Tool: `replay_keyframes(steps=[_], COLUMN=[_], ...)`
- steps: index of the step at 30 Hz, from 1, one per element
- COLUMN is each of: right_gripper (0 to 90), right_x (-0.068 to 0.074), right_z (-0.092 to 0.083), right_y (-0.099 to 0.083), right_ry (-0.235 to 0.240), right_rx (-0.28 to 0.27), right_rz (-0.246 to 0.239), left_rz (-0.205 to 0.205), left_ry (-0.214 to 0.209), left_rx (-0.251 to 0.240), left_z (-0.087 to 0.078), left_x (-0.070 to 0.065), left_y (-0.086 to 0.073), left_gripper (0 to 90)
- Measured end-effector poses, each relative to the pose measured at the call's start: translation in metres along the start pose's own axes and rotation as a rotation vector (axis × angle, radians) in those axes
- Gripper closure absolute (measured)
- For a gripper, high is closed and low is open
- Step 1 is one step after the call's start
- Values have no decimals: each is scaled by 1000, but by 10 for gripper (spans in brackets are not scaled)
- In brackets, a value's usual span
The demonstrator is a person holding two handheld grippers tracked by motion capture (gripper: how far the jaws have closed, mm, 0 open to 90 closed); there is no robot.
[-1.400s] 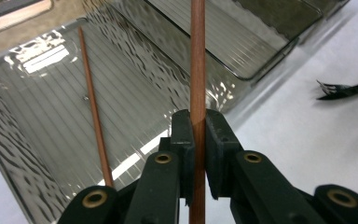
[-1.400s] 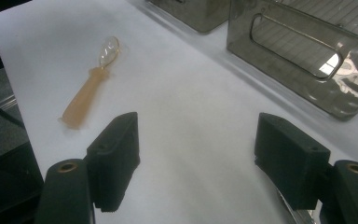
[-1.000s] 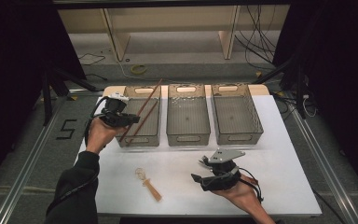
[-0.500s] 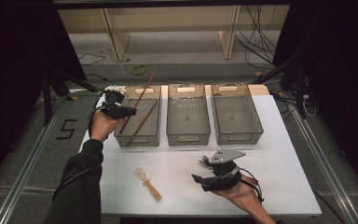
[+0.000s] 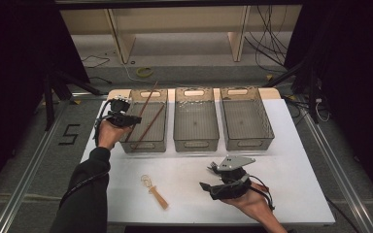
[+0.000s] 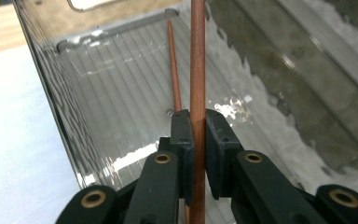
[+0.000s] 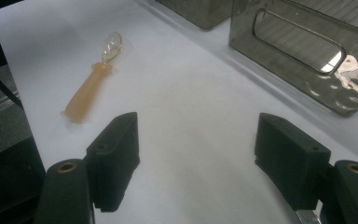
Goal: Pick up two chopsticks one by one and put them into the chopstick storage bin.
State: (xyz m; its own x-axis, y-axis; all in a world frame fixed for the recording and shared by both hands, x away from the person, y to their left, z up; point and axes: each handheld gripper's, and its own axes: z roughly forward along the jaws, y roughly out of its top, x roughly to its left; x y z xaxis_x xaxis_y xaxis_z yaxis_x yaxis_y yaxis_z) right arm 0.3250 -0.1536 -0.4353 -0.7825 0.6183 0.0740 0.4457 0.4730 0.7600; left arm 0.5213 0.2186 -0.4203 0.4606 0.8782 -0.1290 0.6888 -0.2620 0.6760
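**Second chopstick goes into the left bin**

The left hand-held gripper (image 6: 195, 154) is clamped on a chopstick (image 6: 197, 70) above the left bin (image 5: 126, 145), where another chopstick (image 6: 174, 74) already lies. The right hand-held gripper (image 7: 196, 163) waits wide open and empty over the table (image 5: 291, 179), near the spoon (image 7: 91, 81).

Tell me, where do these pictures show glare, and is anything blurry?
Left gripper view: bright glare streaks on the clear bin's floor; the held chopstick looks sharp. Right gripper view: a white glint on the bin's handle wall; the spoon is slightly soft. High view: dim surroundings, evenly lit white table.
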Motion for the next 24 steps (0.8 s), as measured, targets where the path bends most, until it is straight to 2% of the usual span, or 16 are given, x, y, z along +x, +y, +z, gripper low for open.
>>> replay_keyframes(steps=[7, 8, 11, 16, 17, 21, 24], right_gripper=[314, 314, 314, 314, 314, 314, 314], right_x=[0, 0, 0, 0, 0, -1, -1], right_z=[0, 0, 0, 0, 0, -1, -1], right_y=[0, 0, 0, 0, 0, -1, -1], right_ry=[4, 5, 7, 6, 6, 7, 6], right_rx=[2, 3, 4, 1, 1, 2, 0], right_rz=[-2, -3, -5, 3, 3, 1, -1], left_rz=[-3, -17, -21, -19, -7, 48, 121], left_ry=[10, 17, 17, -17, -48, -111, -151], left_rx=[25, 22, 24, 11, -15, -49, -66], left_z=[7, 9, 9, 0, -7, -21, -32], left_x=[2, 2, 2, 0, -4, -15, -26], left_y=[-6, -7, -6, -5, -5, -9, -14], left_gripper=[816, 809, 752, 551, 516, 384, 328])
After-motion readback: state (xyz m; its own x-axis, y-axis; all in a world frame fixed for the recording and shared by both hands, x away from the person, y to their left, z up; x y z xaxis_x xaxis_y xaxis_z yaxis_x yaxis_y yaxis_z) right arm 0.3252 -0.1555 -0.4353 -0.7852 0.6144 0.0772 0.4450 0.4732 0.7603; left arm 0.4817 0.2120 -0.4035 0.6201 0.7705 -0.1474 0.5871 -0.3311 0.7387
